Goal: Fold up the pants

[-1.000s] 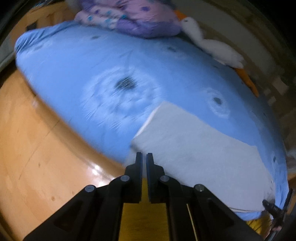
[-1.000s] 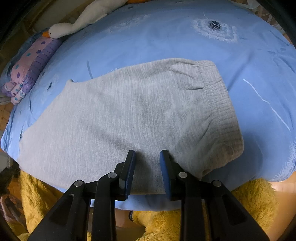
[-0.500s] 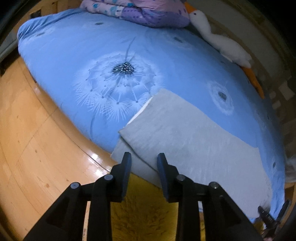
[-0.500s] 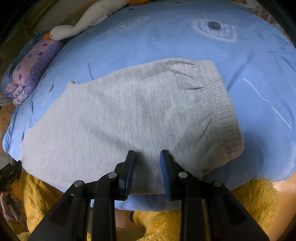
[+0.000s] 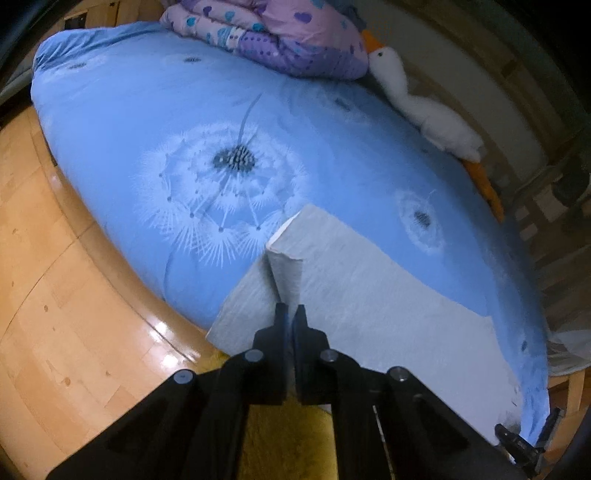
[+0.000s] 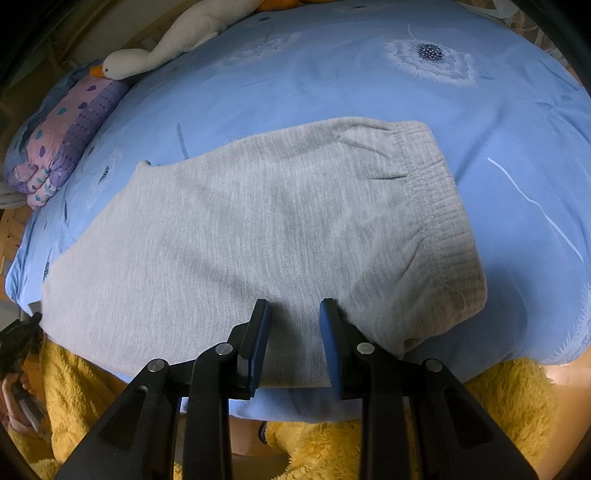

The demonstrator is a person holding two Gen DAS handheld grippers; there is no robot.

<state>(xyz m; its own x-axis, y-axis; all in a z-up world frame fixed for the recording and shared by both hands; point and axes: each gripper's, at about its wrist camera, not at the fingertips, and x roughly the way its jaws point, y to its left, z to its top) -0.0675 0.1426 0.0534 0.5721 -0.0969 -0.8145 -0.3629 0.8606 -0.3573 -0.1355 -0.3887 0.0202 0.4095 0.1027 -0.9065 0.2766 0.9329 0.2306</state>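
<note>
A: Pants [image 5: 369, 295] first: where do they lie for you?

B: Your grey pants lie flat across the near edge of the bed [image 5: 147, 122], on its blue dandelion-print cover. The leg end is on your left, the ribbed waistband [image 6: 439, 206] on your right.

A: And my left gripper [image 5: 290, 314]?

B: Your fingers [image 5: 280, 325] there are closed to a thin slit, and they pinch the leg-end corner of the pants. The cloth stands up from them in a small peaked fold, lifted off the layer beneath it. To the left of that corner you have the wooden floor [image 5: 55, 295], and below your gripper a yellow fluffy rug [image 5: 288, 439].

A: What is behind it?

B: A folded purple quilt [image 5: 280, 33] at the far end of the bed, with a white goose plush [image 5: 424, 107] lying along the far edge beside it.

A: My right gripper [image 6: 294, 314]?

B: Your fingers [image 6: 258, 332] there stand well apart and hold nothing. They sit over the near edge of the pants, just left of the waistband, with grey cloth showing in the gap between them. I cannot tell whether the tips touch the fabric.
</note>
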